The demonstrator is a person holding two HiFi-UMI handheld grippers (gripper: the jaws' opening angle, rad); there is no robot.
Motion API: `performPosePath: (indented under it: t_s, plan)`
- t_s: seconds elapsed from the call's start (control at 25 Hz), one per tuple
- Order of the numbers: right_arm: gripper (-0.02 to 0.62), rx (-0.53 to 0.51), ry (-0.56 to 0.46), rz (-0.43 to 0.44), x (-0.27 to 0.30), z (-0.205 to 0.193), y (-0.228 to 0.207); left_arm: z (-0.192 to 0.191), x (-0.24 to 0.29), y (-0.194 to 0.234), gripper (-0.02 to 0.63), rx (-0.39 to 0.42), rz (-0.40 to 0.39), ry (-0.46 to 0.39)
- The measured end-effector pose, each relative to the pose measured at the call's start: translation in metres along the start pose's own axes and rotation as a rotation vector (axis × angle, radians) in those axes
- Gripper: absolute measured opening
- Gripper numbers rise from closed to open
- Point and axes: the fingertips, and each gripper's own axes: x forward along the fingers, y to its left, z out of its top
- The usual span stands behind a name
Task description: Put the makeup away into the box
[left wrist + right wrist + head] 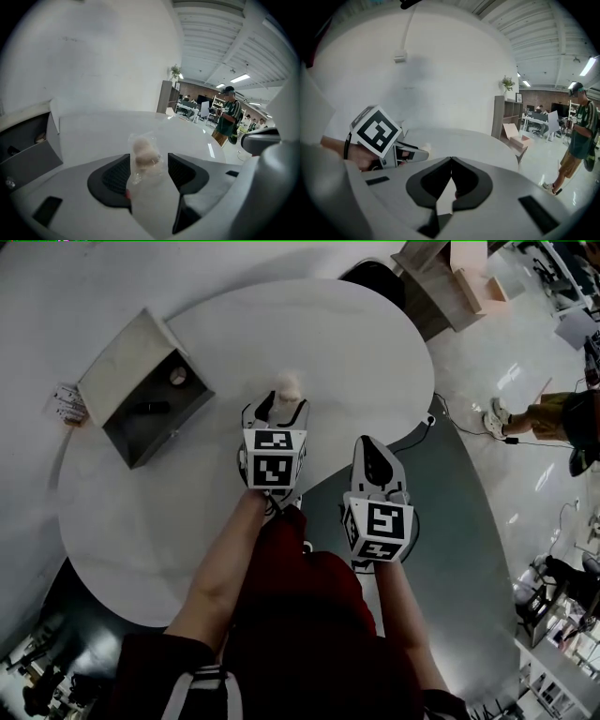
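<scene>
White round table (366,352) is filling most of what I am seeing from above, with glossy pale floor lying around it. At its left edge an open grey box (117,381) is sitting, its pale lid flap standing up behind it. Inside the box a dark stick-shaped item (150,409) is lying, with a small round pale piece (177,377) near the back wall. A small printed card (67,404) is lying just beside the box on its outer side.

My left gripper (277,411) is pointing down at the middle of the table with its jaws spread wide. Between them a beige makeup puff (144,154), wrapped in clear plastic, is standing upright on the tabletop. The wrap is lying close to my left pad, but neither pad is squeezing it, so I am not gripping it. The puff is standing well apart from the box, to that box's right.

My right gripper (367,454) is hanging just beside the left one, over the table's near edge. Its jaws are pressed together with nothing between them. From its own camera I am seeing the left gripper's marker cube (375,130) off to the left.

Farther back, a person in a cap (227,115) is standing on the floor near desks and shelving.
</scene>
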Motion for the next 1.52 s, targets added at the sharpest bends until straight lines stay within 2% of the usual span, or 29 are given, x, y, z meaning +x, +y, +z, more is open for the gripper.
performPosePath:
  t_s: [0.28, 0.72, 0.96, 1.12, 1.36, 1.52]
  plan:
    - [0.014, 0.000, 0.011, -0.015, 0.009, 0.002, -0.002, 0.004, 0.013, 0.007, 0.243, 0.014, 0.016, 0.041]
    - [0.014, -0.009, 0.024, -0.018, 0.016, 0.003, 0.000, 0.004, 0.023, 0.004, 0.180, 0.056, 0.012, 0.092]
    - [0.014, -0.017, 0.014, -0.019, 0.012, 0.007, 0.003, 0.009, 0.017, 0.004, 0.170, 0.036, -0.022, 0.045]
    - [0.014, -0.030, -0.004, -0.010, 0.006, 0.012, 0.009, 0.020, 0.003, 0.004, 0.169, 0.045, -0.016, 0.003]
    - [0.014, -0.044, -0.033, 0.023, -0.001, 0.022, 0.017, 0.038, -0.029, 0.014, 0.169, 0.036, 0.029, -0.053]
    - [0.014, -0.075, -0.064, 0.070, 0.002, 0.036, 0.022, 0.048, -0.053, 0.028, 0.167, 0.017, 0.089, -0.098]
